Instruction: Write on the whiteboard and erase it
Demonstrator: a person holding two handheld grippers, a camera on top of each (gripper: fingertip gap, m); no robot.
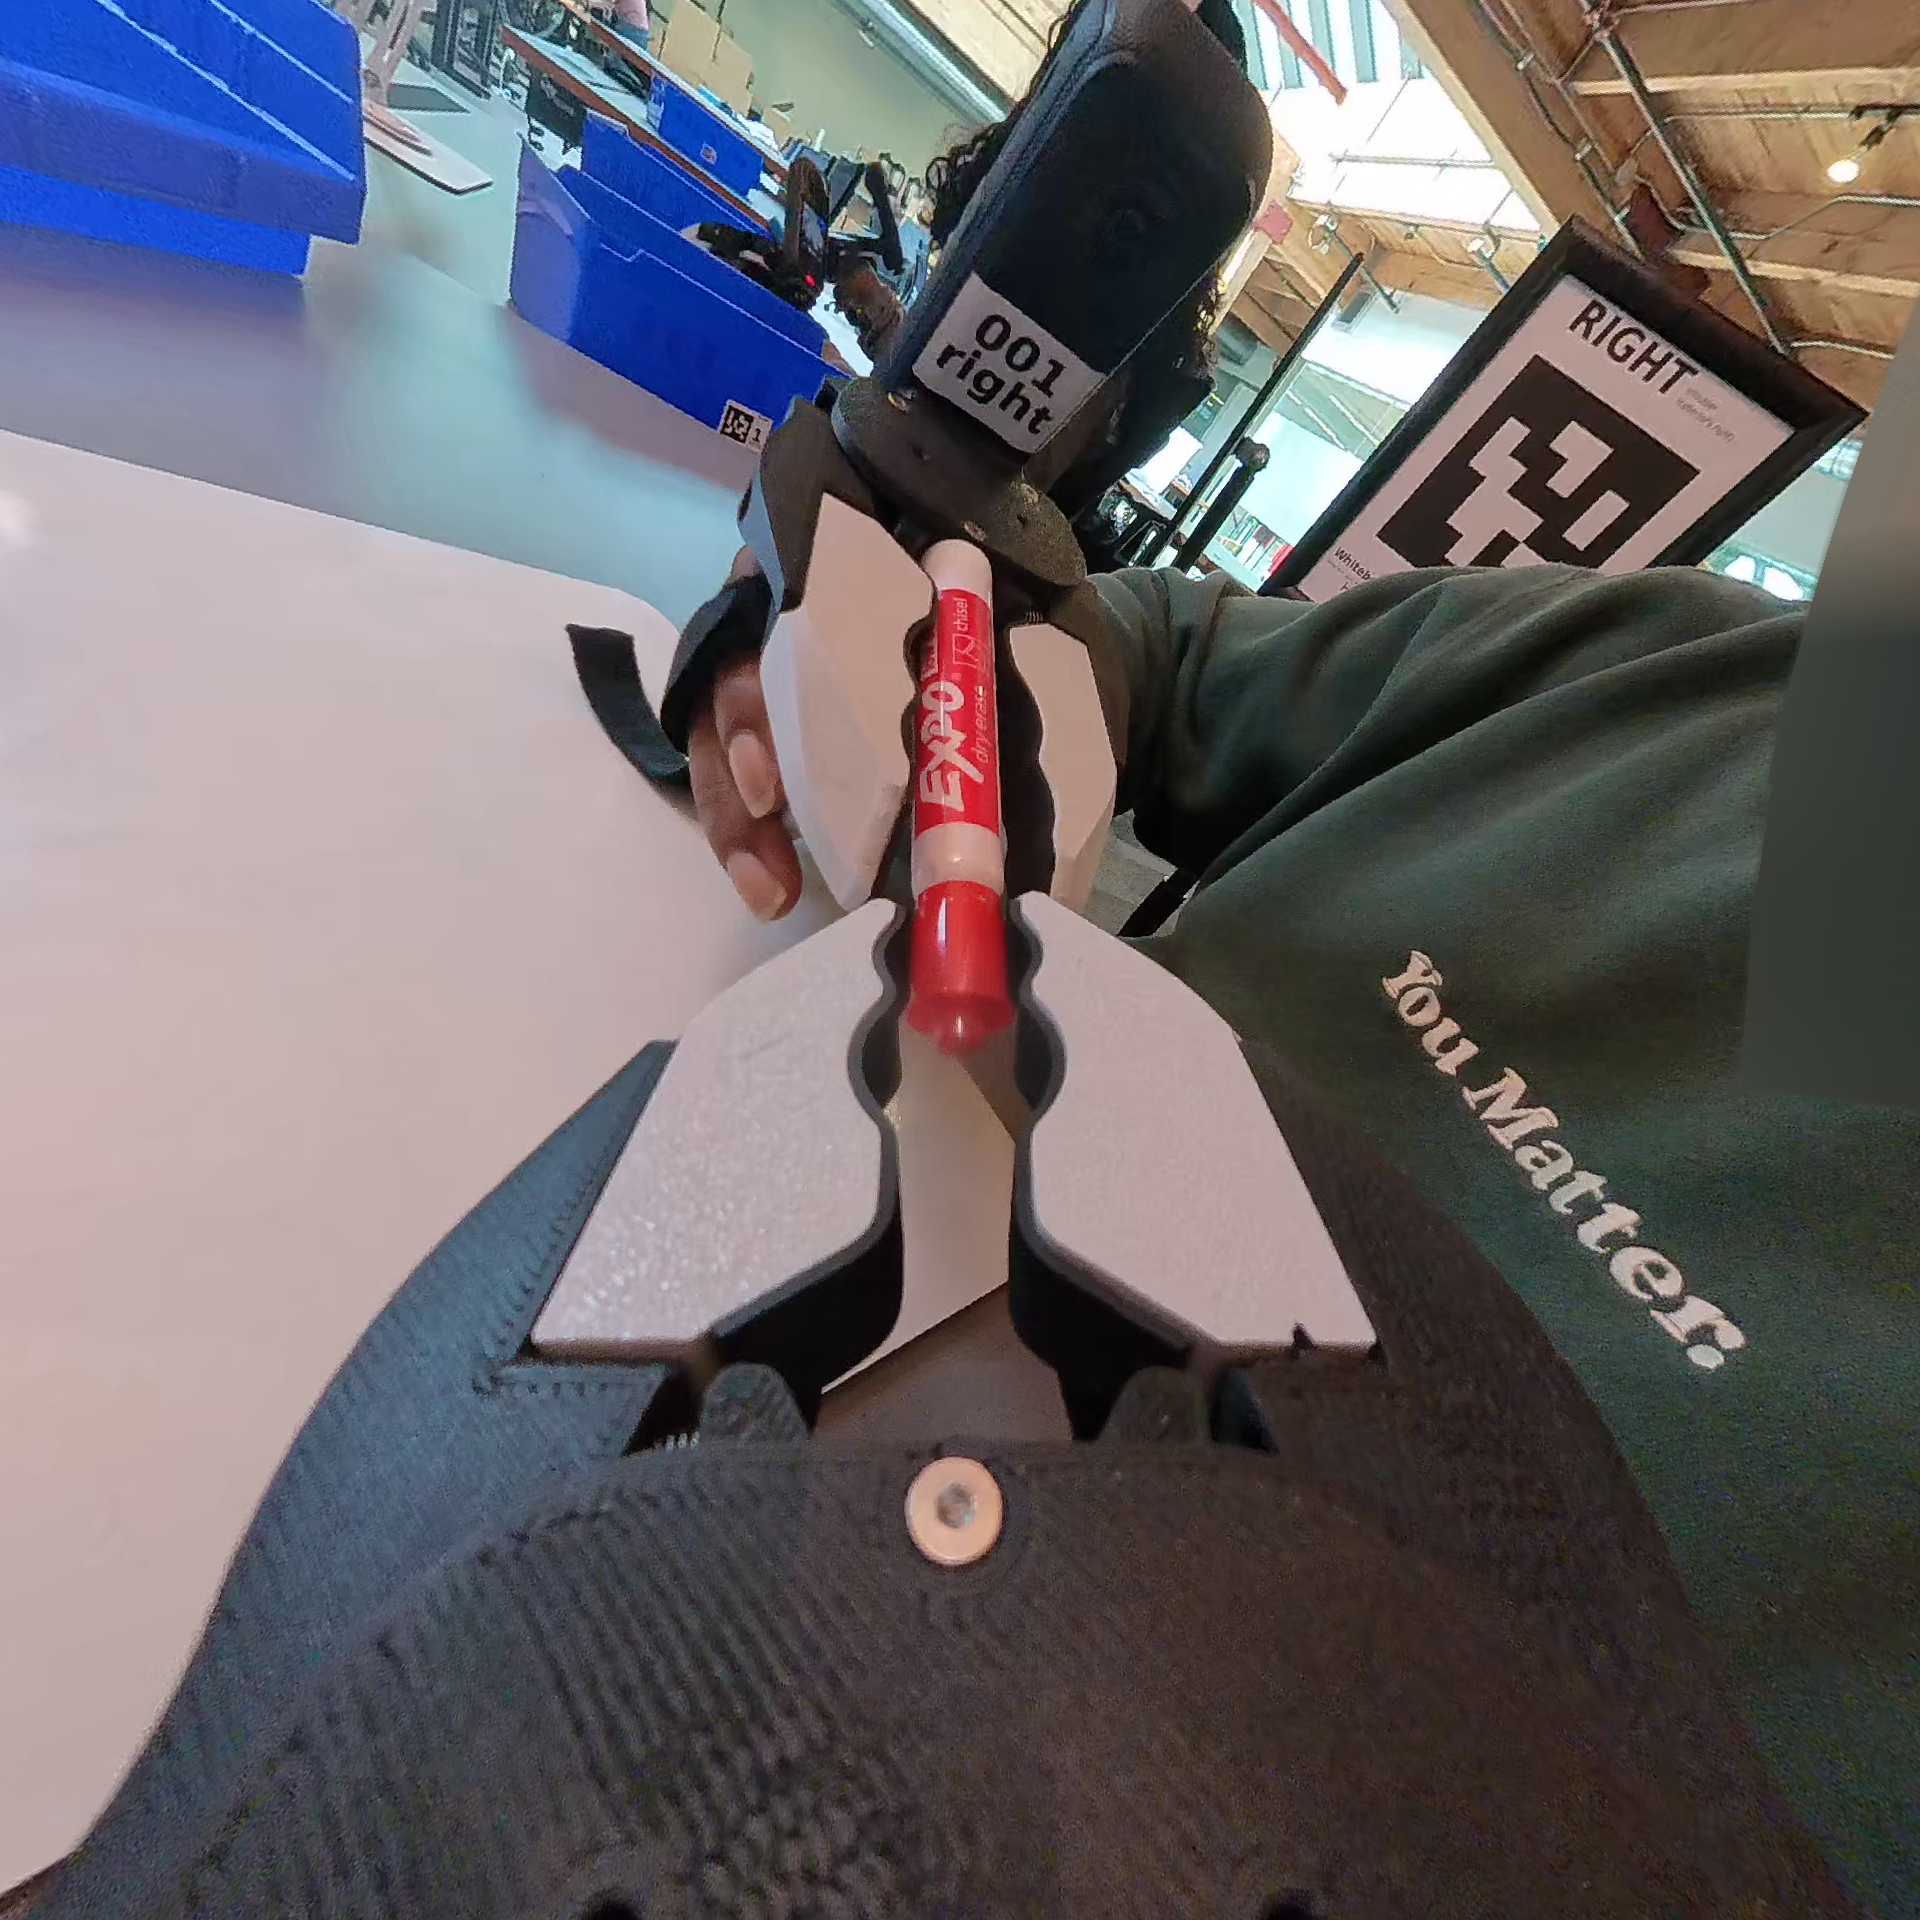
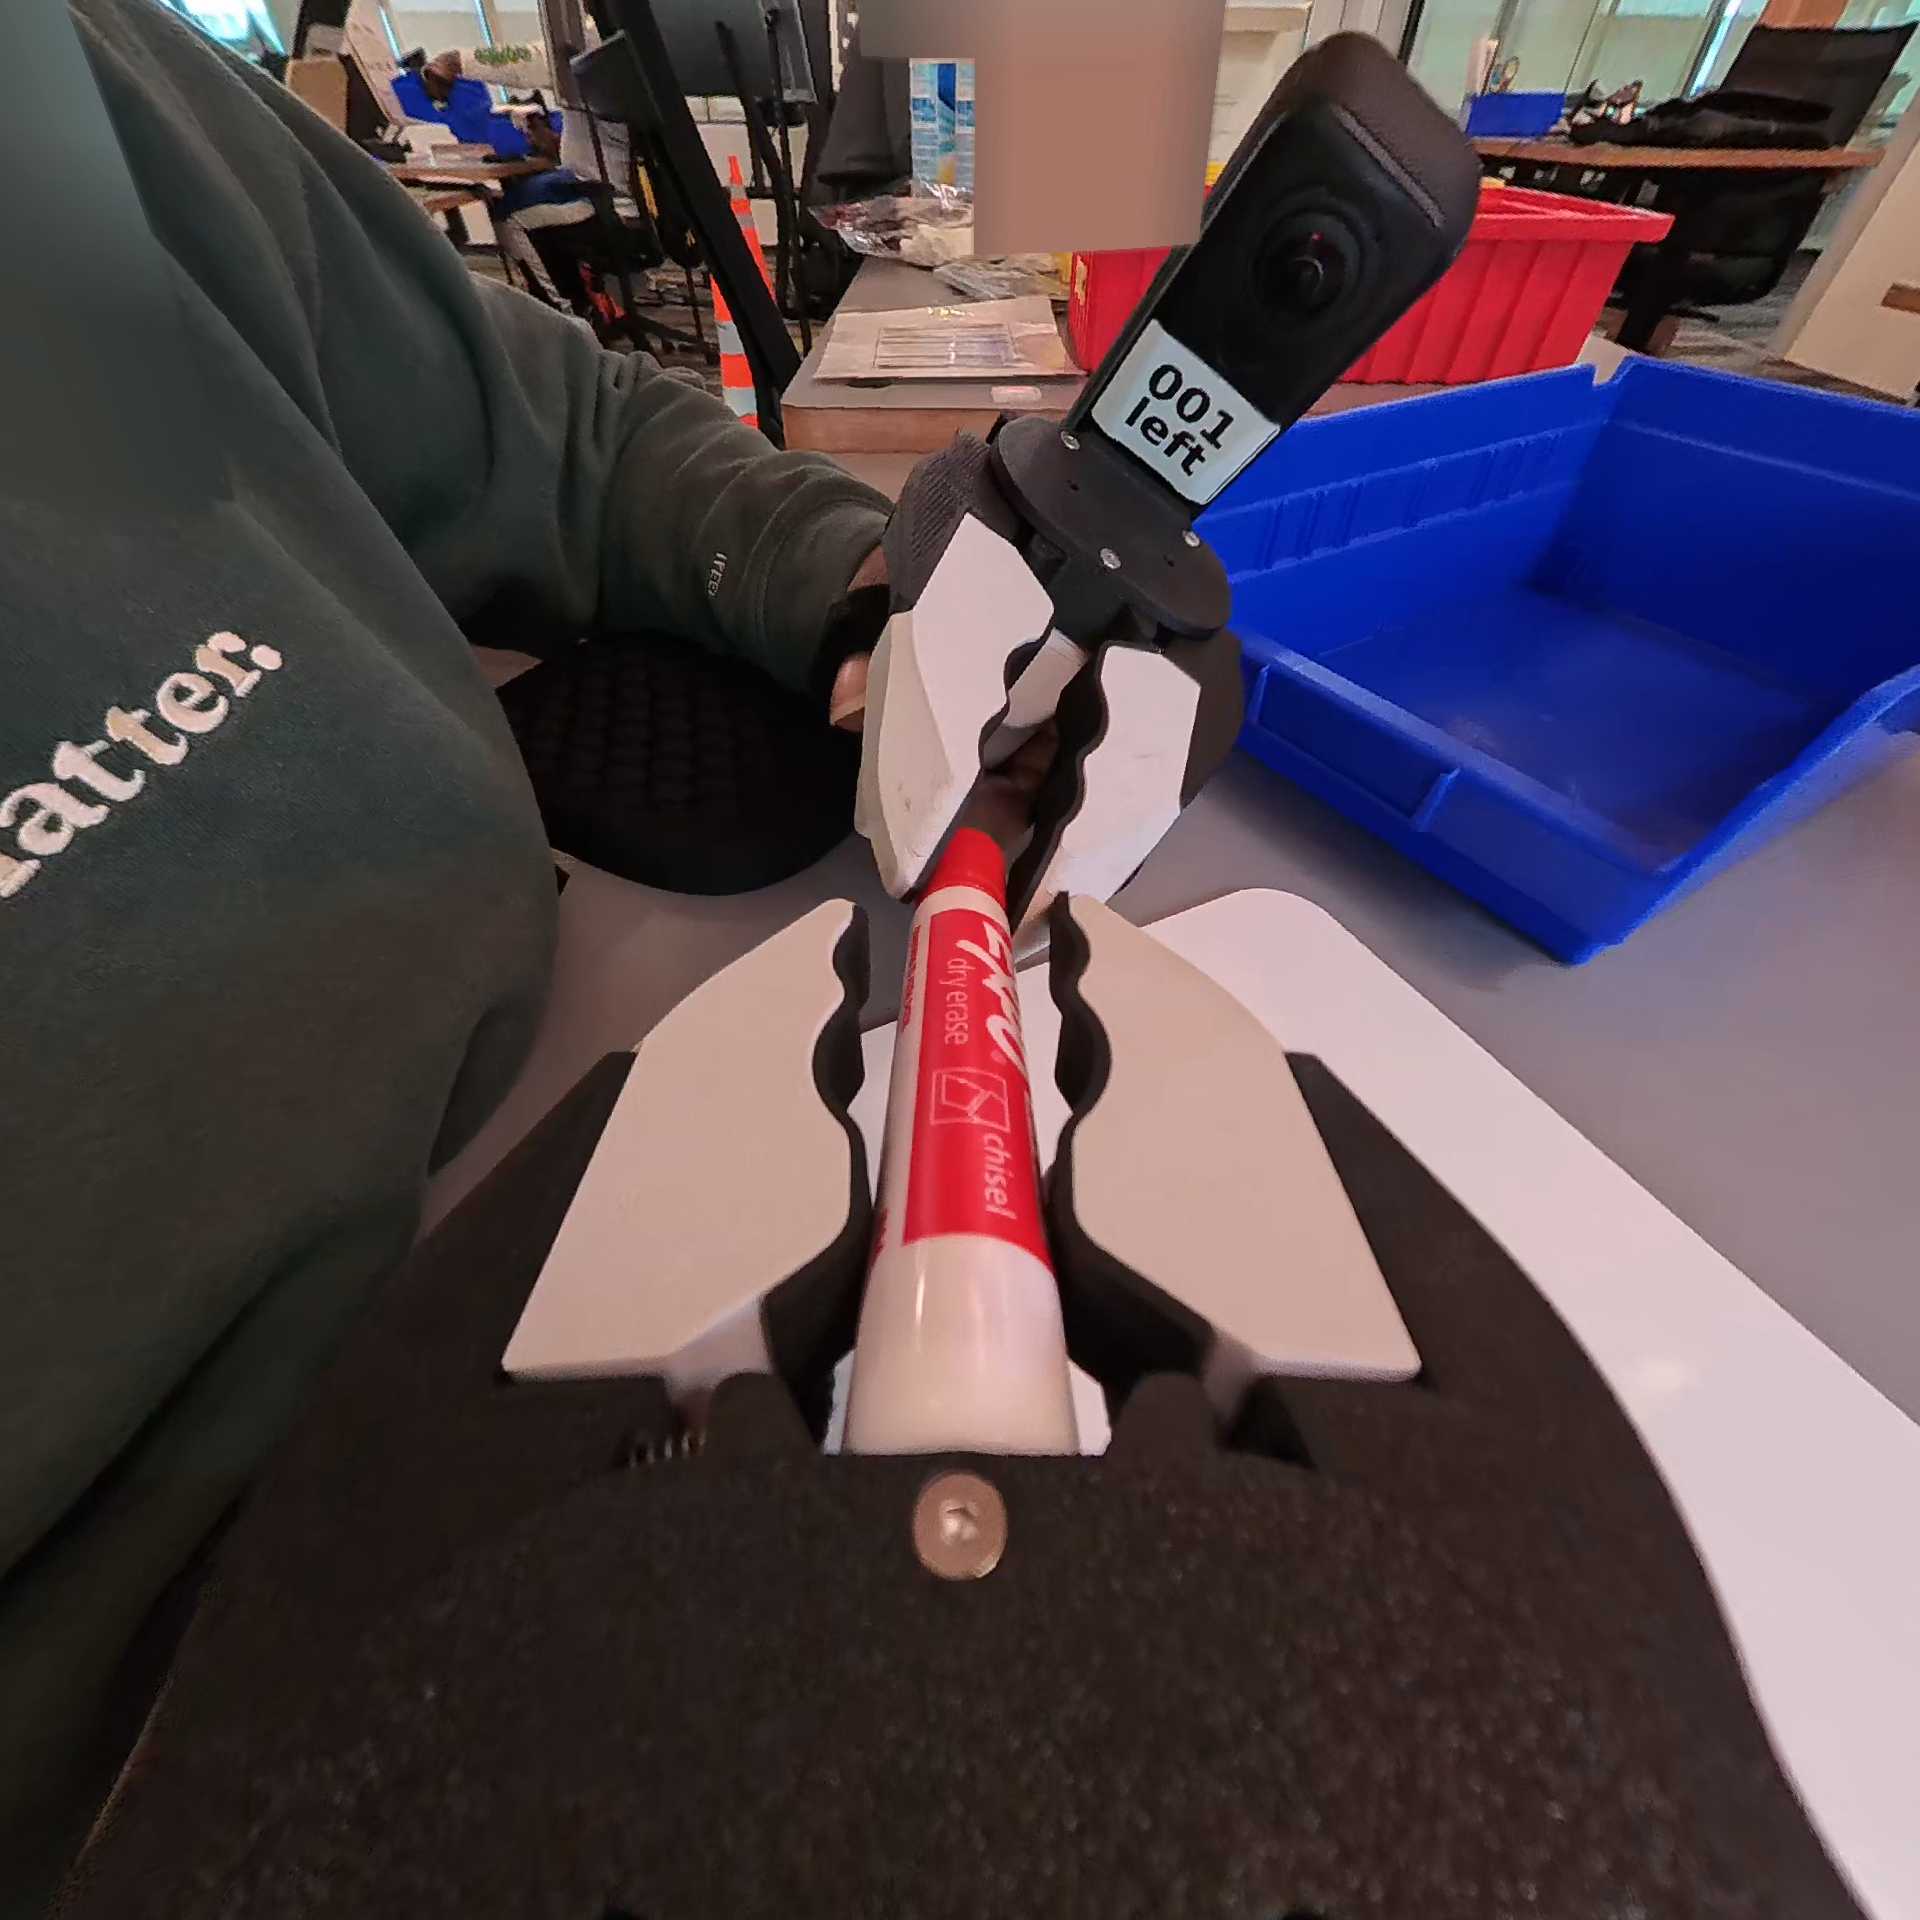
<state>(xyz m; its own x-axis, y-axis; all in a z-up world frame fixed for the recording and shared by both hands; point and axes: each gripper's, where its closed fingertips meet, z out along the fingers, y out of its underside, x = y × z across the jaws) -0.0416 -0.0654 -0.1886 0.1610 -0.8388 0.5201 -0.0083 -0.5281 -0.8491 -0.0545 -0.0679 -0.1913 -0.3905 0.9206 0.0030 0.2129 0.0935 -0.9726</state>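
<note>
A red dry-erase marker (image 1: 956, 748) hangs in the air between my two grippers, above the edge of the white whiteboard (image 1: 312, 831). My left gripper (image 1: 958, 909) is shut on its red cap (image 1: 956, 966), with both pads against the cap. My right gripper (image 2: 954, 914) faces it, and the marker's barrel (image 2: 961, 1122) lies lengthwise between its fingers. The inner pads press on the barrel, while the fingertips stand a little off it. In the right wrist view the left gripper (image 2: 971, 873) clamps the cap (image 2: 971, 862). The whiteboard (image 2: 1403, 1143) lies below on the grey table.
A person in a green sweatshirt (image 1: 1455, 831) holds both grippers close to the body. A blue bin (image 2: 1558, 623) stands just past the whiteboard, with a red bin (image 2: 1507, 281) behind it. More blue bins (image 1: 644, 281) and a framed sign (image 1: 1538, 468) stand farther off. My left and right fingertips are right by each other.
</note>
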